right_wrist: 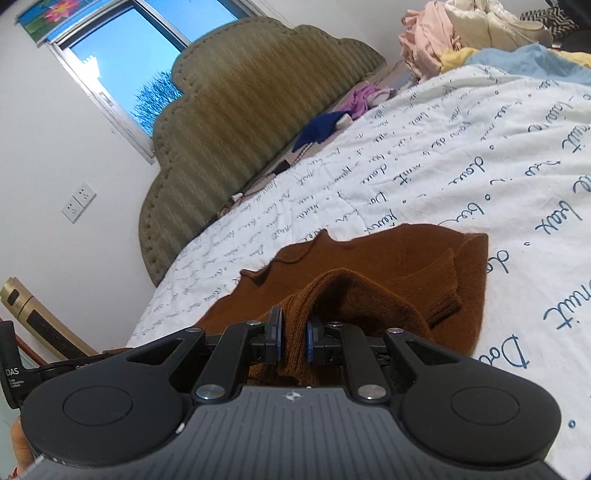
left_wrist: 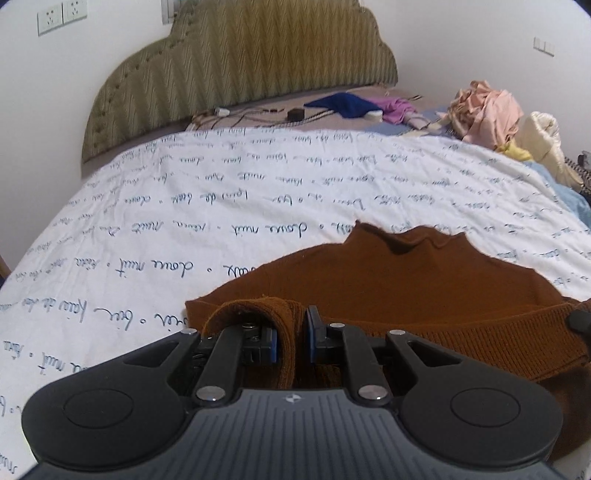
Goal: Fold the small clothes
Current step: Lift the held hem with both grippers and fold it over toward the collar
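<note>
Through the left wrist camera I see my left gripper [left_wrist: 291, 338] clenched on a bunched ribbed hem of the rust-brown knitted sweater [left_wrist: 406, 273], which lies spread on the white quilt printed with blue handwriting [left_wrist: 184, 206], its collar end toward the olive chevron-upholstered headboard [left_wrist: 236, 70]. To do this fold well, I judge I should carry the hem toward the headboard level with my other hand, keep the ribbing taut between the two grips so no crease forms, and lay it square onto the sweater's upper half before letting go. From here the sweater's near part is hidden under the gripper body, and its right side is cut off at the picture's edge, so I cannot tell how the sleeves lie. Through the right wrist camera, my right gripper [right_wrist: 293, 338] is likewise clamped on a raised ridge of the same brown knit, on the side away from the headboard; one sleeve cuff [right_wrist: 443, 295] seems already folded in over the body, though that is hard to make out. The pile of pink and cream clothes [right_wrist: 443, 33] beside the headboard is blurred, and I cannot sort its pieces.
</note>
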